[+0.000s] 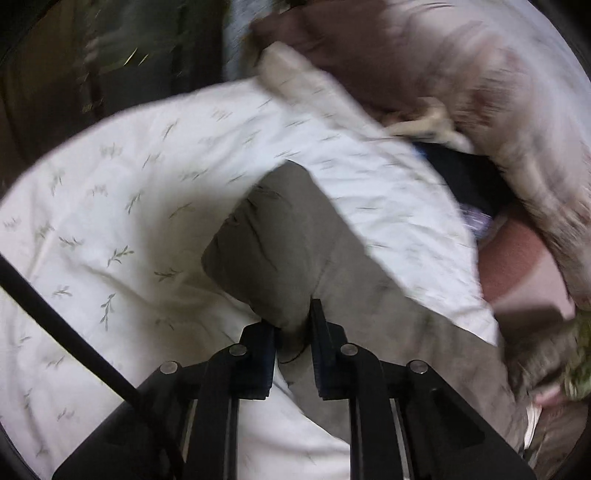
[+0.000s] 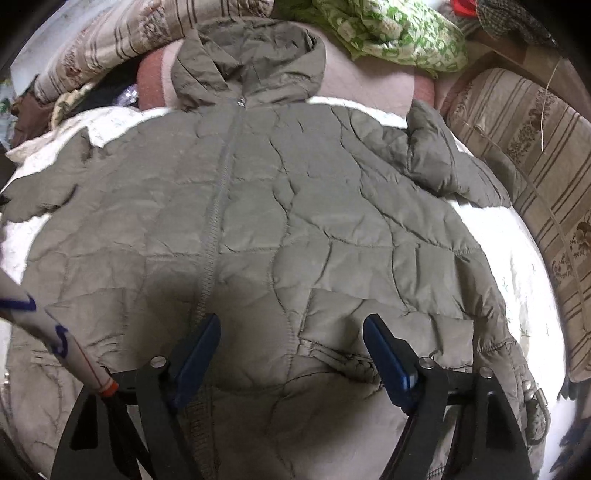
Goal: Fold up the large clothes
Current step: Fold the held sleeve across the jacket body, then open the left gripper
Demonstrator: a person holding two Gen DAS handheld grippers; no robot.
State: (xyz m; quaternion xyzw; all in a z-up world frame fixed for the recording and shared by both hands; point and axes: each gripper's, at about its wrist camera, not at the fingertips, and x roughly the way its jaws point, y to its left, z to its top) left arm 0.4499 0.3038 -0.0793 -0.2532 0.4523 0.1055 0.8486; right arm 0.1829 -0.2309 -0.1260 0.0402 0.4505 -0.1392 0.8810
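An olive-grey quilted hooded jacket (image 2: 280, 206) lies spread flat, front up, on a white sheet with a leaf print (image 2: 524, 266). Its hood points to the far side and its right sleeve is folded in at the shoulder. My right gripper (image 2: 291, 350) is open and empty, just above the jacket's lower front beside the zip. In the blurred left wrist view, my left gripper (image 1: 293, 332) is shut on the end of a jacket sleeve (image 1: 266, 243), which lies over the white sheet (image 1: 110, 206).
Striped beige pillows (image 2: 535, 155) line the right side. A green patterned cloth (image 2: 399, 29) and striped bedding (image 2: 110, 37) lie beyond the hood. A pink-brown blanket pile (image 1: 461, 74) and dark clothes (image 1: 465, 177) sit past the sheet. A white stick with blue marks (image 2: 55, 332) crosses at left.
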